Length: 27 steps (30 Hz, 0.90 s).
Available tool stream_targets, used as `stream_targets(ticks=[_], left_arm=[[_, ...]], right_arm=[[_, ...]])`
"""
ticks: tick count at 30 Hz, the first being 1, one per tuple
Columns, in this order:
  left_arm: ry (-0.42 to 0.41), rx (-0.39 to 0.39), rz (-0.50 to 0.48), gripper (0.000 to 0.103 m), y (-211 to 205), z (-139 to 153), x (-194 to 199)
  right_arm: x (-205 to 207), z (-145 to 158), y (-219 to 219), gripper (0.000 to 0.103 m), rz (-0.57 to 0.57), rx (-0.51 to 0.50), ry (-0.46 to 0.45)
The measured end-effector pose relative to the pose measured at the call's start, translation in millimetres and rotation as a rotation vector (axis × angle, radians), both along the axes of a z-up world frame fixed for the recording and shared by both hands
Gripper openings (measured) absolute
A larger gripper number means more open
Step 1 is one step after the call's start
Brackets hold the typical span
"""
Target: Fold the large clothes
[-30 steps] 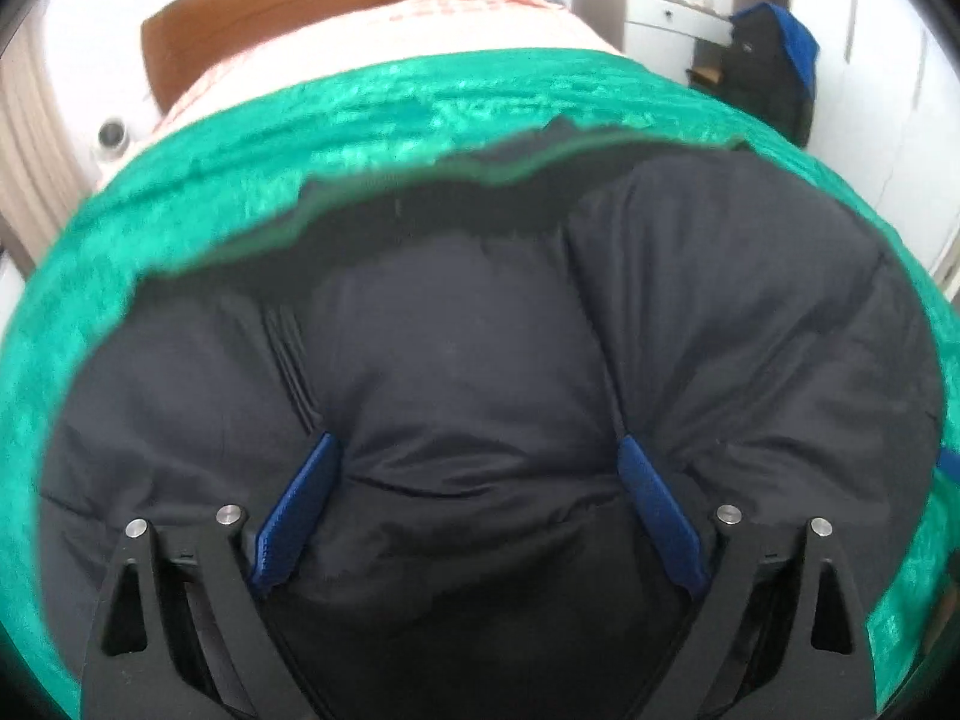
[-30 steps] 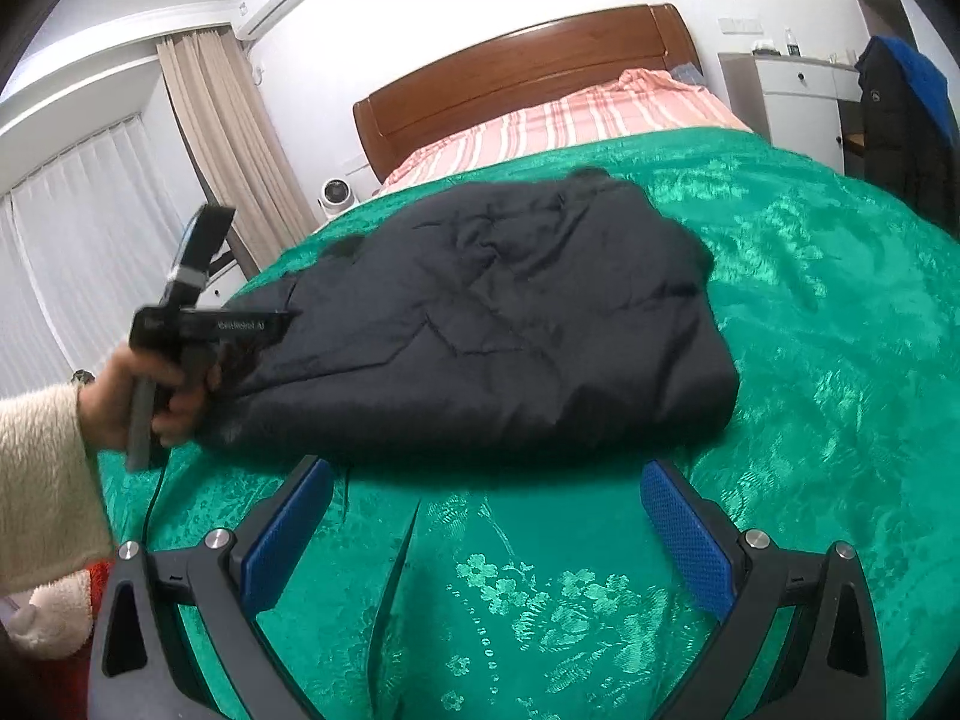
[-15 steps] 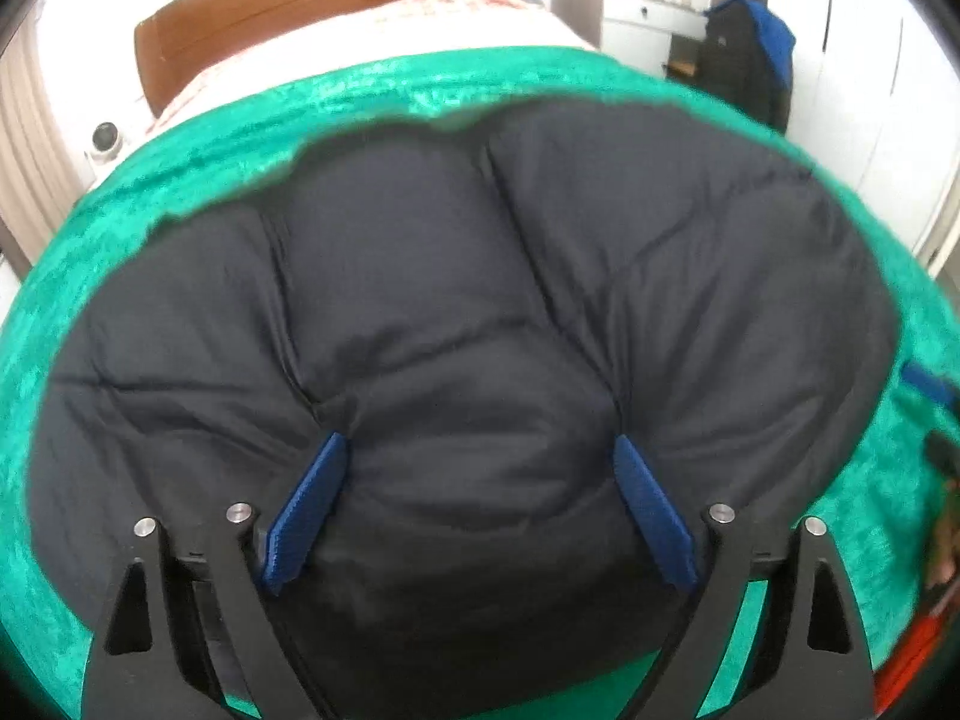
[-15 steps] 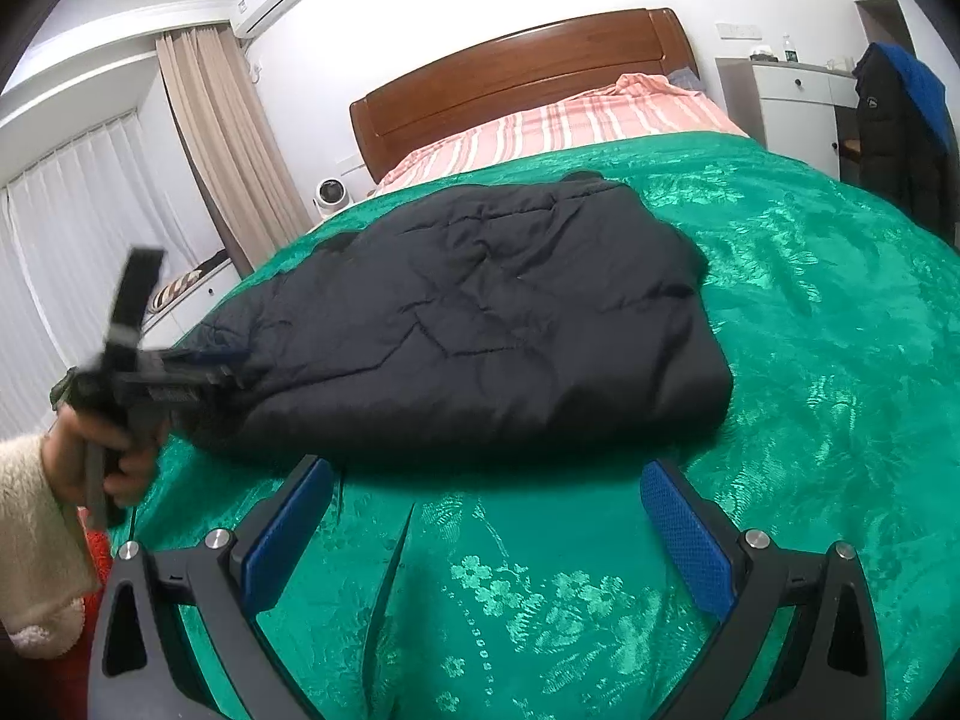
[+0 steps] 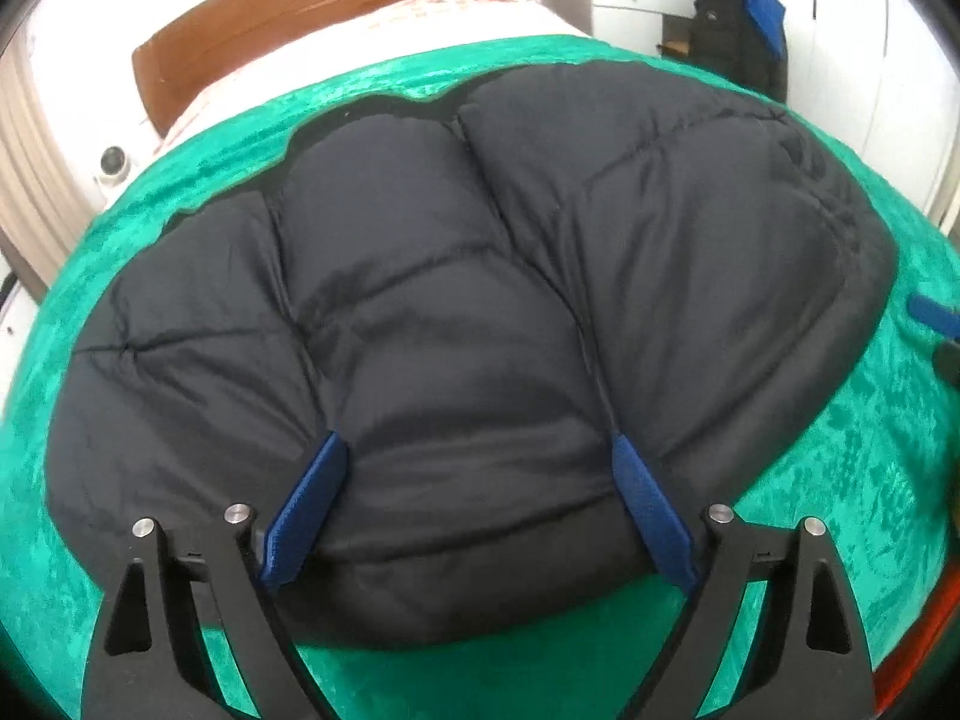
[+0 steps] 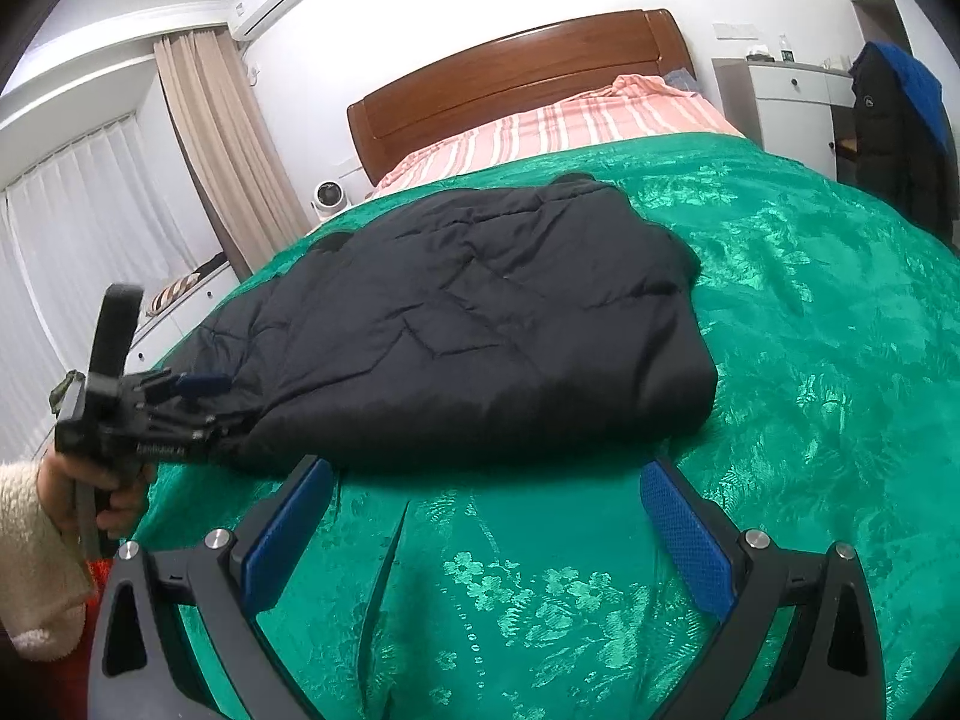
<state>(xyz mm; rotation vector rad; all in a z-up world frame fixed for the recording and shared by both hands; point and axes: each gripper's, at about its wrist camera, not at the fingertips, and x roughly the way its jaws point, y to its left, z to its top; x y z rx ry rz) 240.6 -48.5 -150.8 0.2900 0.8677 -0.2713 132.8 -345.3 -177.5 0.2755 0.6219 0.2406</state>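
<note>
The left claw [image 5: 474, 498] is spread wide, its blue pads [image 5: 306, 510] pressed against the near edge of the folded dark jacket [image 5: 468, 312], with a bulge of padding between them but nothing pinched. In the right wrist view the same left claw [image 6: 198, 402] sits at the jacket's [image 6: 480, 324] left end, gripped by the person's left hand [image 6: 102, 480] in a cream fleece sleeve [image 6: 30, 552]. The right claw [image 6: 486, 516] is also spread, hovering over bare green bedspread [image 6: 810, 360] just short of the jacket's long side, touching nothing.

The jacket lies folded into a thick quilted slab on the bed, its long axis running from the left claw toward the far right, roughly across the bed. Beyond it are a striped pink sheet [image 6: 570, 126] and wooden headboard [image 6: 516, 78]. A small white fan [image 6: 327, 195] stands left of the bed, beige curtains [image 6: 222, 144] and an air conditioner [image 6: 282, 0] behind it. A white dresser [image 6: 786, 102] and a hanging dark coat with blue lining [image 6: 894, 120] stand at right. Any logos are too small to read
</note>
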Motion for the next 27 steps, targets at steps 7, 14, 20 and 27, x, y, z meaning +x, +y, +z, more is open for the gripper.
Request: stream_targets(ticks=[7,14,20,27], left_arm=[[0.006,0.075,-0.064,0.093,-14.8,-2.5,-29.0],[0.058,0.092,-0.115,0.093,-16.5,-12.9,-62.5],[0.028,-0.057,-0.112,0.093,-16.3,12.8,-81.4],[-0.078,-0.235,-0.192,0.096,-36.7,36.2,-80.5]], right_arm=[[0.8,-0.2,-0.6,0.101,-0.005,-0.01,0.0],[1.7,-2.0,-3.2,0.101,-0.008,0.005,0.01],[-4.0,2.0,-21.9,0.101,-0.076,0.033,-0.011],[-8.5,-5.4,-58.2,0.101,-0.199,0.172,0.013]])
